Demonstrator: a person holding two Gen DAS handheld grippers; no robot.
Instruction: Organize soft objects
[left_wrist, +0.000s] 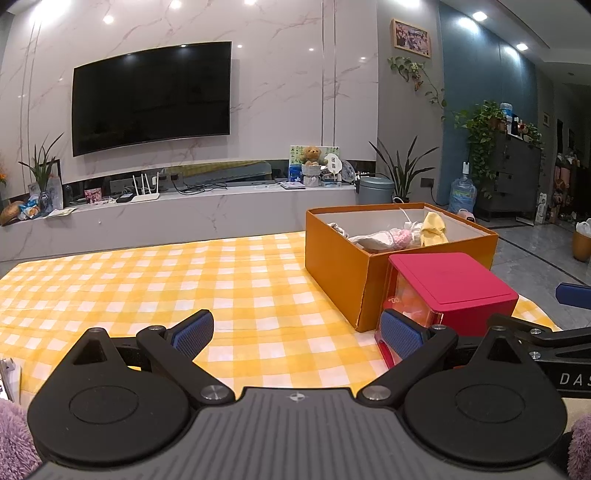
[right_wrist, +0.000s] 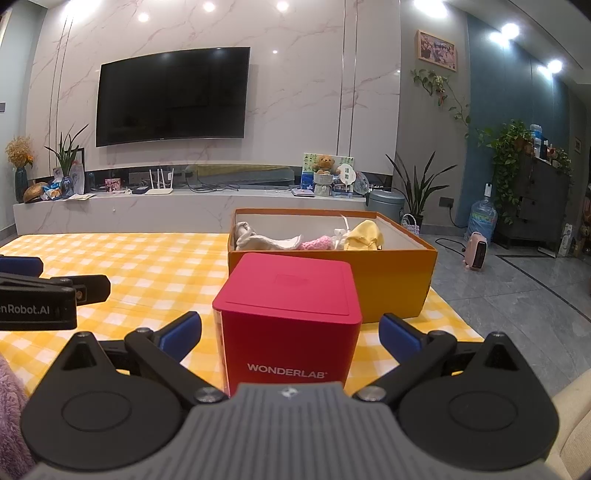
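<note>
An open orange cardboard box (left_wrist: 332, 258) stands on the yellow checked tablecloth (left_wrist: 147, 288) and holds soft items: a yellow cloth (left_wrist: 434, 229), a pink knitted piece (left_wrist: 402, 238) and white fabric (left_wrist: 373, 240). The box also shows in the right wrist view (right_wrist: 399, 284), with the yellow cloth (right_wrist: 364, 234) and pink piece (right_wrist: 316, 243) inside. My left gripper (left_wrist: 295, 334) is open and empty above the cloth, left of the boxes. My right gripper (right_wrist: 290, 334) is open, its jaws on either side of a red WONDERLAB box (right_wrist: 291, 332) without touching it.
The red box (left_wrist: 450, 284) stands against the orange box's near side and has a clear front. A TV (left_wrist: 151, 99) hangs over a marble console behind the table. A pink heater (right_wrist: 478, 251) and a water bottle (right_wrist: 482, 218) stand on the floor at right.
</note>
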